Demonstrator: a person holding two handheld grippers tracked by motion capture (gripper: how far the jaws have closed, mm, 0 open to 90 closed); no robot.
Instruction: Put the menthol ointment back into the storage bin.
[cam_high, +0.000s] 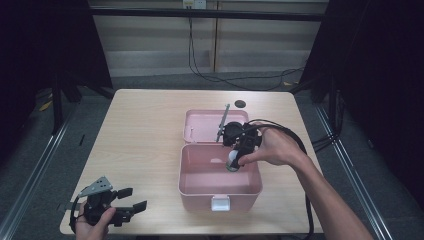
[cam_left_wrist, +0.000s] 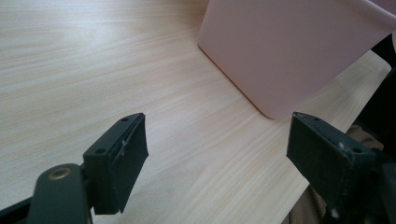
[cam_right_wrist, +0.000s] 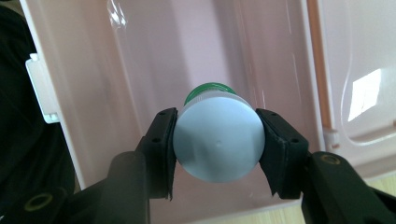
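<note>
A pink box (cam_high: 187, 187) stands open in the middle of the table, its lid (cam_high: 200, 125) laid flat behind it. My right gripper (cam_high: 235, 161) points down into the box's right side, shut on a small bottle (cam_high: 232, 161). In the right gripper view the bottle (cam_right_wrist: 217, 140) shows a pale grey round end and a green band, pinched between both pads above the box's floor (cam_right_wrist: 140, 70). My left gripper (cam_high: 134, 206) rests at the table's front left corner, open and holding nothing. In the left gripper view its pads (cam_left_wrist: 119, 158) stand wide apart, facing the box's wall (cam_left_wrist: 285, 51).
A white latch (cam_high: 220, 202) sits on the box's front wall. A small dark disc (cam_high: 240, 104) lies on the table behind the lid. Cables run across the floor beyond the table's far edge. Bare wood (cam_high: 140, 135) spreads over the table's left half.
</note>
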